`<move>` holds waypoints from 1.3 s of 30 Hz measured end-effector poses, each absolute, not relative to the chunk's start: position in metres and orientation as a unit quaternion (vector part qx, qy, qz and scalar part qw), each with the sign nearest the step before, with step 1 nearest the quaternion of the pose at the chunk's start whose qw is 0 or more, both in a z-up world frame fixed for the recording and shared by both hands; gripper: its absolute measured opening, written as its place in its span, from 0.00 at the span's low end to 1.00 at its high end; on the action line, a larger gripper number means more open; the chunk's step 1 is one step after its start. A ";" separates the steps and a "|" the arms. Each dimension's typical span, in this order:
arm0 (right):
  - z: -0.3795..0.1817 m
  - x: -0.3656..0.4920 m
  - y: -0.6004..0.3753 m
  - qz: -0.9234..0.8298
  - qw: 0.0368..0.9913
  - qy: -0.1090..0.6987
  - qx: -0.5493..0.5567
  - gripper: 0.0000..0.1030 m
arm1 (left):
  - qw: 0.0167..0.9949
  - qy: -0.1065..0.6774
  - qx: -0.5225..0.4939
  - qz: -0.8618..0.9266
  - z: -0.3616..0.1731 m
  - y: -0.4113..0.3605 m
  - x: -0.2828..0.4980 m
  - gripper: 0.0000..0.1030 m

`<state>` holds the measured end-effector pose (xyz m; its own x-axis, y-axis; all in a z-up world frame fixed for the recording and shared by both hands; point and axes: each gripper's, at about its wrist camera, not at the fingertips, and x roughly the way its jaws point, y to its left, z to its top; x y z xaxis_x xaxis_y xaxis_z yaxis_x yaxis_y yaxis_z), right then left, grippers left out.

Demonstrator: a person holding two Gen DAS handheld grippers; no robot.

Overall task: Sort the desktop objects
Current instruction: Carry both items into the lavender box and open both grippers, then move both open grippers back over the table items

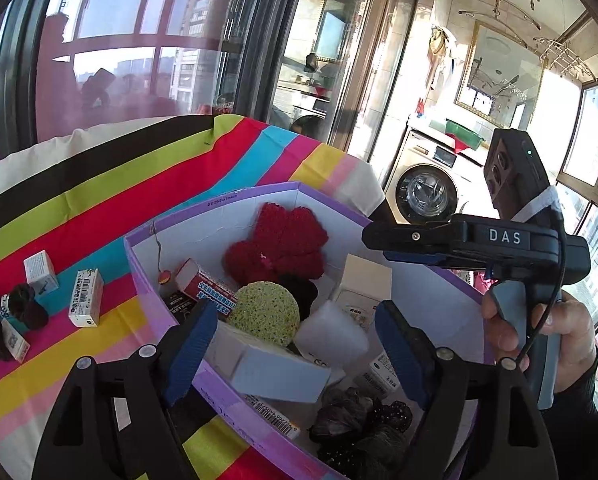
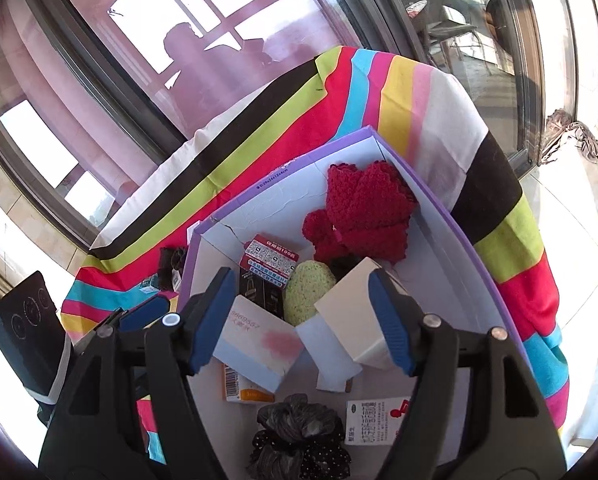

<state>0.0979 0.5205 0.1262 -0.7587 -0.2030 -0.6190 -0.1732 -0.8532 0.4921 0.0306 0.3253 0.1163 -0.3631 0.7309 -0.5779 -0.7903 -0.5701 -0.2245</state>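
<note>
A purple-rimmed cardboard box (image 1: 147,276) (image 2: 431,184) stands on a striped cloth and holds a red knitted piece (image 1: 279,248) (image 2: 363,212), a yellow-green sponge (image 1: 265,310) (image 2: 311,292), small cartons and black scrunchies (image 1: 359,428) (image 2: 299,436). My left gripper (image 1: 295,344) is open and empty over the box's near edge. My right gripper (image 2: 303,320) is open and empty above the box; it also shows in the left wrist view (image 1: 419,240). Small white cartons (image 1: 85,298) and dark scrunchies (image 1: 27,306) lie on the cloth left of the box.
The striped cloth (image 1: 99,184) covers the table, whose edges drop off at the back and right. Glass doors stand behind it. A washing machine (image 1: 427,192) stands to the right. A dark device (image 2: 27,320) sits at the left in the right wrist view.
</note>
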 end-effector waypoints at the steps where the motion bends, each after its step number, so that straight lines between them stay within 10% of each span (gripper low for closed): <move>1: 0.126 0.097 0.518 -0.898 0.010 -0.268 0.348 0.69 | 0.459 0.043 -0.324 0.826 0.116 0.322 0.030 0.79; 39: 0.171 0.007 0.353 -0.903 0.132 -0.105 0.396 0.89 | 0.127 -0.039 -0.405 0.904 0.034 0.039 -0.132 0.82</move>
<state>0.0065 0.3528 0.1706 -0.6514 -0.3216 -0.6873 0.1556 -0.9431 0.2938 -0.1316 0.0394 0.0336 -0.6391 0.2604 -0.7237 -0.1979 -0.9649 -0.1724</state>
